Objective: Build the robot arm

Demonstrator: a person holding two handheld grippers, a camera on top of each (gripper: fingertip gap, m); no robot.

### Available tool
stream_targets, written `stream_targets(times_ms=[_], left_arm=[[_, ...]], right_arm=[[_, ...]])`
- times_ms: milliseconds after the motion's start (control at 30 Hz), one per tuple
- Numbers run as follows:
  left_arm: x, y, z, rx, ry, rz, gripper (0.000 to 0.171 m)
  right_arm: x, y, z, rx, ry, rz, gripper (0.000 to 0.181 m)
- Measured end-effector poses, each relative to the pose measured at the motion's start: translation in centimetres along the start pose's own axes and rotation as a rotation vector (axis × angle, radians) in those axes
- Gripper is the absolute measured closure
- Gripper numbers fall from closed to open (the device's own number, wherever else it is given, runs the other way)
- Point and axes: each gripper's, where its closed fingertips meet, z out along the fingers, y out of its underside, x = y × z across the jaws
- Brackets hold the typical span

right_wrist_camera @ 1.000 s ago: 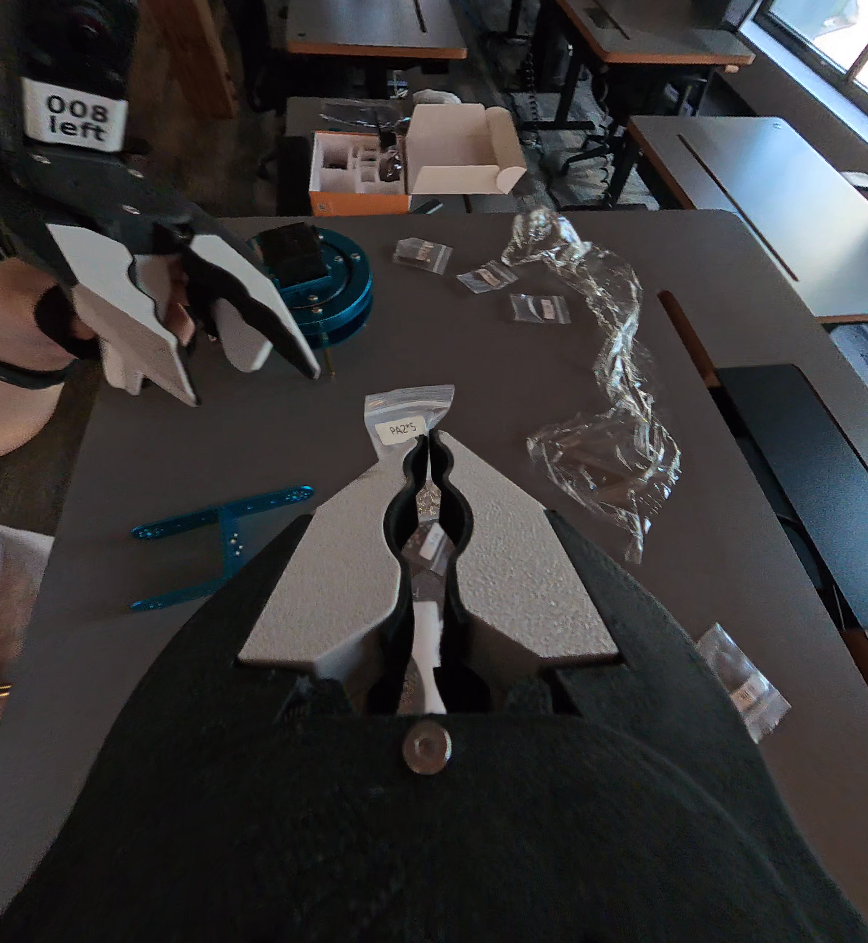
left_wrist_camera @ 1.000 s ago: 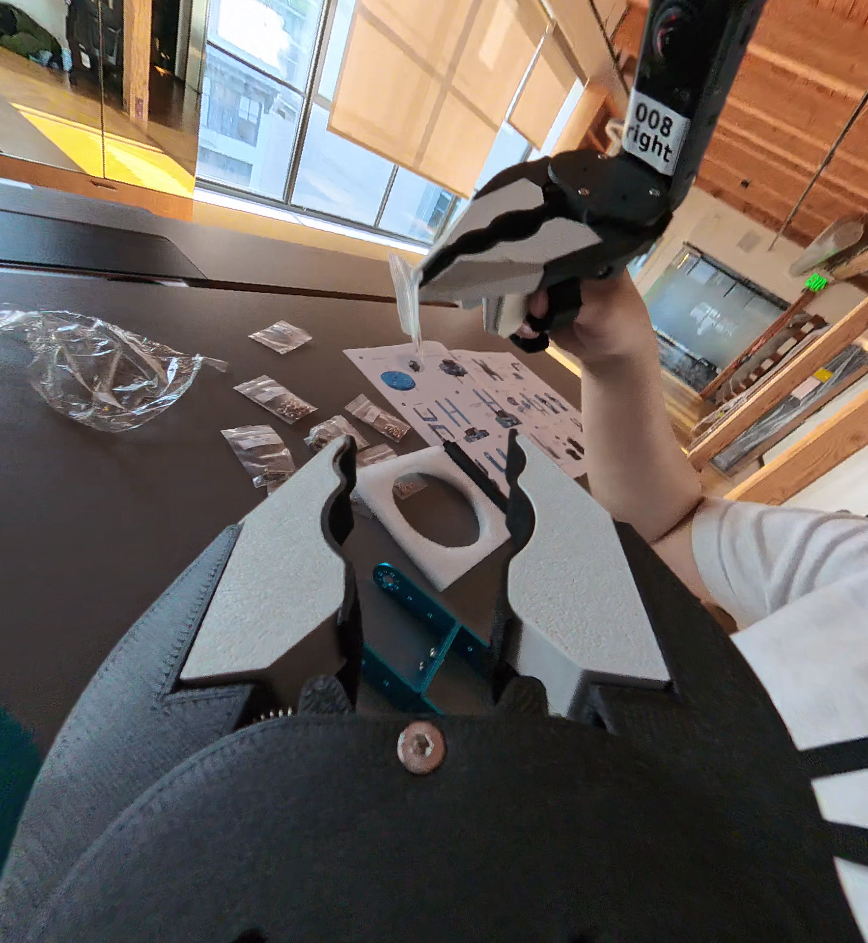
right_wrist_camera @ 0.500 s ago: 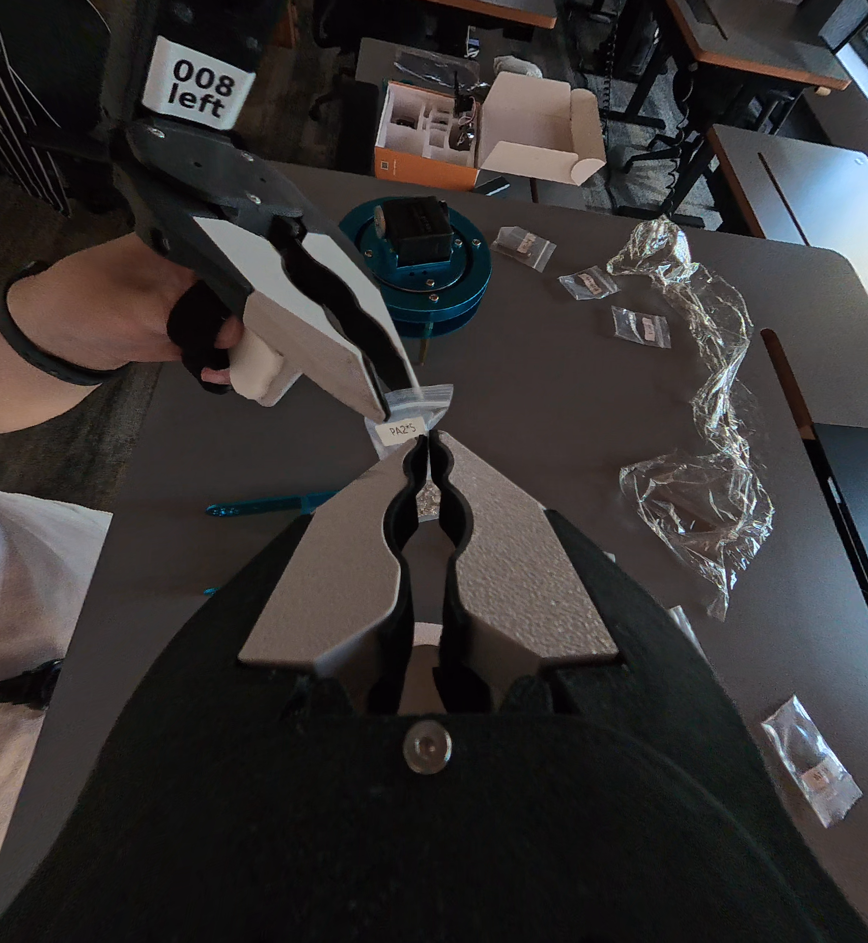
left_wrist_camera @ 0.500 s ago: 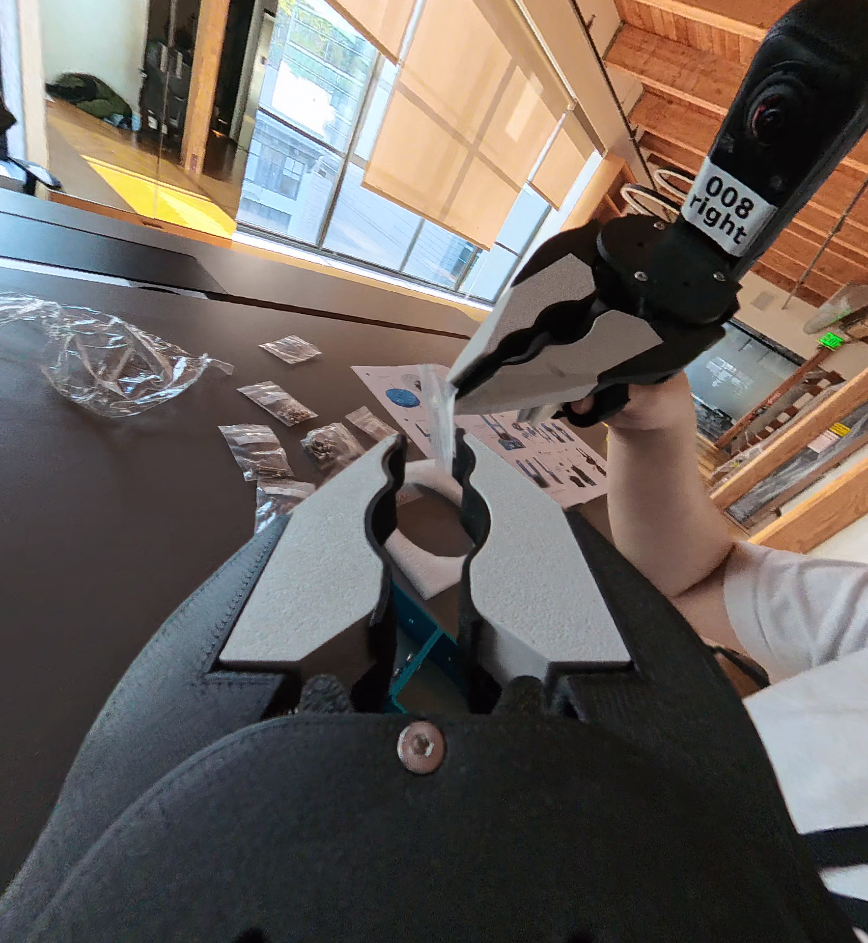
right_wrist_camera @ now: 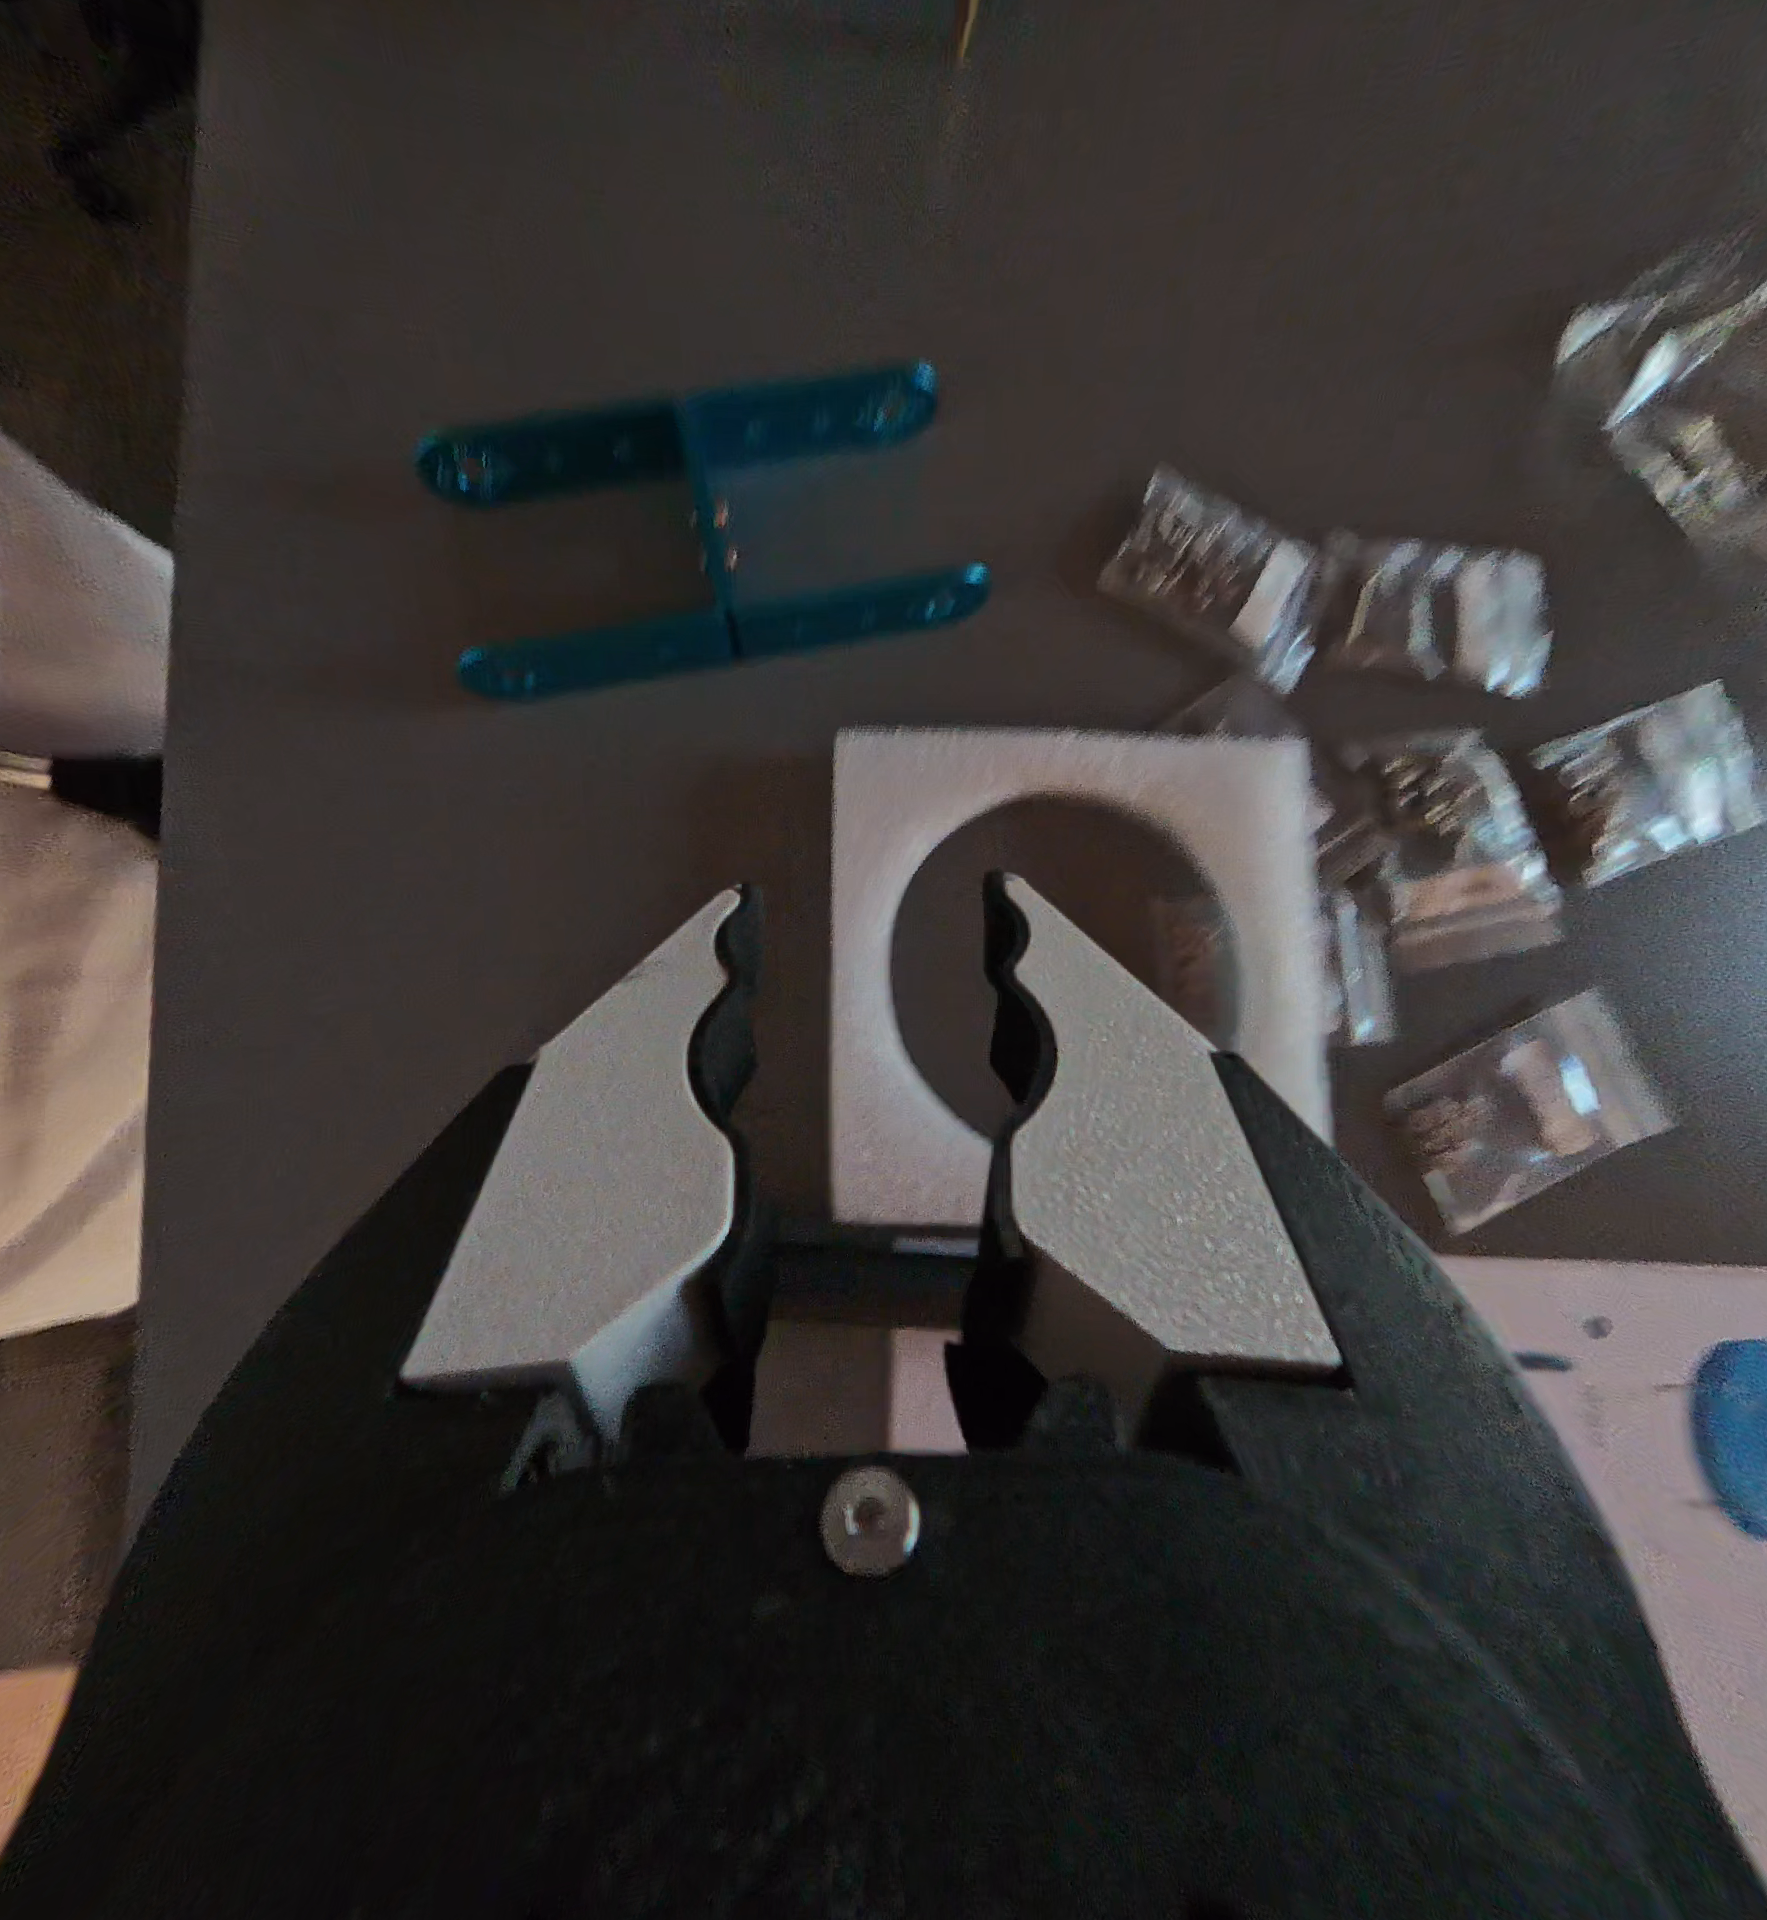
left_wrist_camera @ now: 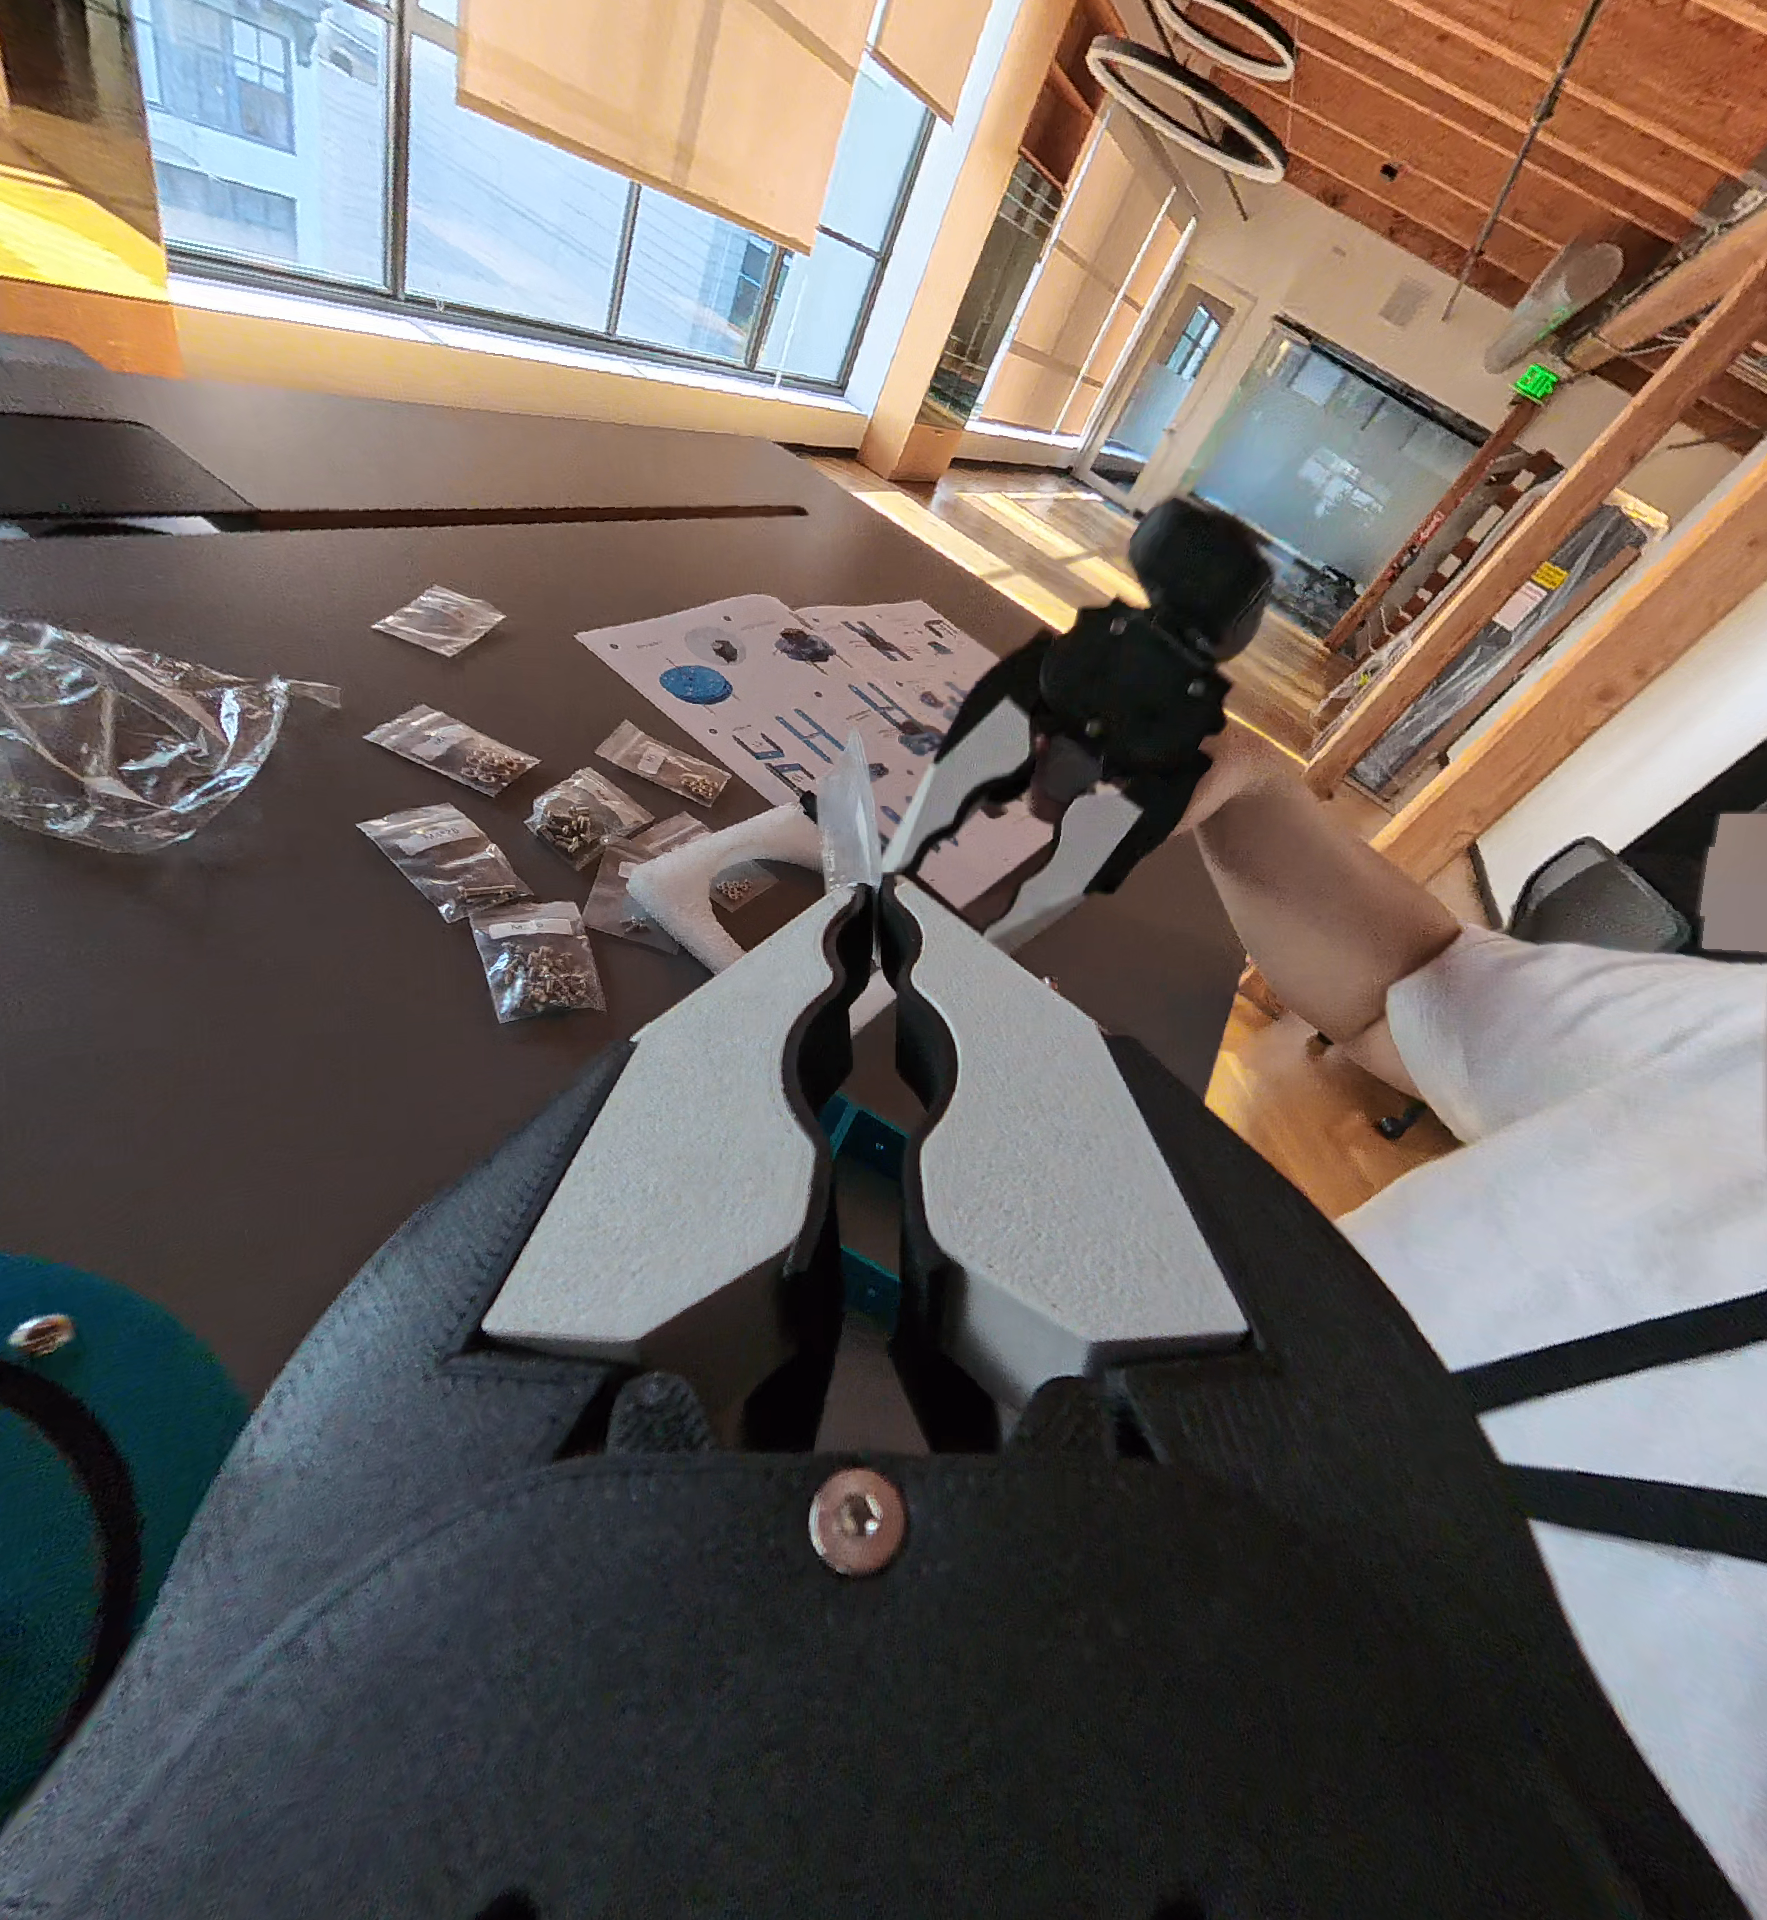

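Note:
My left gripper (left_wrist_camera: 874,902) is shut on a small clear plastic bag (left_wrist_camera: 851,821), which sticks up from its tips above the dark table (left_wrist_camera: 183,1039). My right gripper (right_wrist_camera: 868,894) is open and empty, pointing down over a white foam square with a round hole (right_wrist_camera: 1055,769); it also shows in the left wrist view (left_wrist_camera: 972,873), just beyond the bag. A blue metal bracket (right_wrist_camera: 702,520) lies on the table past the right fingertips; a part of it shows under my left fingers (left_wrist_camera: 863,1138).
Several small clear bags of screws (left_wrist_camera: 541,956) lie left of the foam (left_wrist_camera: 692,894). Crumpled clear plastic (left_wrist_camera: 89,727) lies far left. A printed sheet (left_wrist_camera: 785,675) lies beyond. A blue round base (left_wrist_camera: 48,1455) is at lower left. The table edge runs on the right.
The bag passed from my right gripper to my left: the left shut on it, the right opened, drew away and turned down over the foam square.

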Motion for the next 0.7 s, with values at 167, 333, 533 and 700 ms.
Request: stream_targets(times_ms=[167, 333, 533, 700], left_arm=[[-1.0, -2.9, -3.6, -0.012, 0.007, 0.097, 0.171], [-1.9, -6.3, -7.7, 0.01, 0.03, 0.163, 0.171], [-3.8, -10.8, -10.6, -0.001, 0.018, 0.262, 0.171], [-5.3, -11.9, -10.8, -0.076, 0.046, 0.276, 0.171]], right_arm=[[-1.2, 4.0, 2.2, -0.167, 0.096, 0.018, 0.17], [1.6, -0.2, -0.2, -0.105, 0.284, 0.025, 0.171], [4.2, -11.6, 7.1, -0.012, 0.177, -0.045, 0.171], [4.8, -12.6, 14.4, -0.148, 0.058, -0.036, 0.171]])
